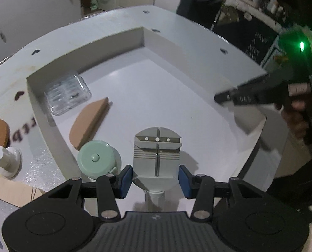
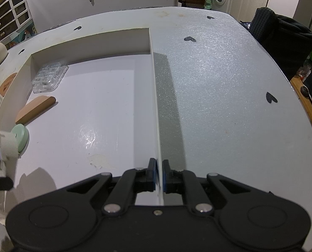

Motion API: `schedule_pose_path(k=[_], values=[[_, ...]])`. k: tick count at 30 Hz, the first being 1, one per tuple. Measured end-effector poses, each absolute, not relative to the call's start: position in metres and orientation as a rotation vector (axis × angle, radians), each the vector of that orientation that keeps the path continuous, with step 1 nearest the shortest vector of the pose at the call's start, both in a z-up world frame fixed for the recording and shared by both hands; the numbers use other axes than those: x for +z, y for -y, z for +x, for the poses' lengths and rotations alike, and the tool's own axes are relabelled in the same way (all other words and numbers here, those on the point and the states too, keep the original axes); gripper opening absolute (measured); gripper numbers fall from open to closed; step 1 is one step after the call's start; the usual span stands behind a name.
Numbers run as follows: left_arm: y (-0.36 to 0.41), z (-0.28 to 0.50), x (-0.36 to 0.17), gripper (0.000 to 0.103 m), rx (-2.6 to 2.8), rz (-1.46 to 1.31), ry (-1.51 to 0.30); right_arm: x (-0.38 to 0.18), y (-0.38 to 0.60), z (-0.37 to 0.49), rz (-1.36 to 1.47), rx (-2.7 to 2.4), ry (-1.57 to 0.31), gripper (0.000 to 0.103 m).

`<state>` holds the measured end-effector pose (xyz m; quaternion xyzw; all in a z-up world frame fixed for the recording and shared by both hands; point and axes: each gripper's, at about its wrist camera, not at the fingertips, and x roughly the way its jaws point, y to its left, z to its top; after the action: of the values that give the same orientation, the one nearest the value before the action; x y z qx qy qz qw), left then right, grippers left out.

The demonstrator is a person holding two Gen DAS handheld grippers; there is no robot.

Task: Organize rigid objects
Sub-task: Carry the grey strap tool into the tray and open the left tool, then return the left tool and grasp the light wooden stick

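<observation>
Your two wrist views were dim and cool-toned, lit from overhead indoors. On the floor of the shallow white tray [image 2: 105, 109] a soft patch of glare showed, and its thin right wall threw a broad dark shadow across the speckled white worktop [image 2: 229, 79]. The fisheye lenses bent the worktop's edges into curves. In your left view the black right hand-held gripper [image 1: 221, 98] was smeared with blur, beside a flaring green lamp [image 1: 301, 46].
</observation>
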<state>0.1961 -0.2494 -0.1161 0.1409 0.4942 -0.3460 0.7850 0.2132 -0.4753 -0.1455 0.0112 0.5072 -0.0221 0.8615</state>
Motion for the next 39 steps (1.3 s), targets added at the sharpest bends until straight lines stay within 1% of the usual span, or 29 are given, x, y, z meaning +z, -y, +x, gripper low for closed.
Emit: schedule_pose_path(k=[7, 10, 12, 16, 19, 21, 23, 25, 28, 30, 32, 34, 39], values=[[0.246, 0.198, -0.127, 0.048, -0.716, 0.315, -1.094, -0.145, 0.475, 0.213, 0.023, -0.046, -1.064, 0.008], [0.243, 0.199, -0.128, 0.05, -0.688, 0.305, -1.091, -0.145, 0.475, 0.213, 0.024, -0.046, -1.064, 0.008], [0.241, 0.2, -0.128, 0.056, -0.676, 0.288, -1.089, -0.145, 0.475, 0.213, 0.024, -0.046, -1.064, 0.008], [0.239, 0.199, -0.127, 0.06, -0.683, 0.259, -1.089, -0.145, 0.475, 0.214, 0.024, -0.046, -1.064, 0.008], [0.239, 0.199, -0.127, 0.066, -0.693, 0.241, -1.092, -0.145, 0.475, 0.214, 0.024, -0.046, -1.064, 0.008], [0.238, 0.198, -0.127, 0.075, -0.699, 0.232, -1.09, -0.145, 0.475, 0.213, 0.024, -0.046, -1.064, 0.008], [0.238, 0.197, -0.125, 0.08, -0.703, 0.226, -1.081, -0.145, 0.475, 0.213, 0.024, -0.046, -1.064, 0.008], [0.238, 0.196, -0.122, 0.082, -0.709, 0.22, -1.073, -0.145, 0.475, 0.214, 0.024, -0.046, -1.064, 0.008], [0.237, 0.194, -0.119, 0.089, -0.712, 0.216, -1.06, -0.145, 0.475, 0.214, 0.024, -0.046, -1.064, 0.008], [0.236, 0.193, -0.116, 0.096, -0.716, 0.207, -1.046, -0.145, 0.475, 0.214, 0.024, -0.046, -1.064, 0.008], [0.234, 0.192, -0.111, 0.101, -0.717, 0.189, -1.024, -0.145, 0.475, 0.214, 0.024, -0.046, -1.064, 0.008], [0.231, 0.192, -0.106, 0.103, -0.713, 0.17, -1.006, -0.145, 0.475, 0.214, 0.024, -0.046, -1.064, 0.008], [0.219, 0.194, -0.091, 0.103, -0.678, 0.118, -0.946, -0.145, 0.475, 0.214, 0.024, -0.046, -1.064, 0.008]])
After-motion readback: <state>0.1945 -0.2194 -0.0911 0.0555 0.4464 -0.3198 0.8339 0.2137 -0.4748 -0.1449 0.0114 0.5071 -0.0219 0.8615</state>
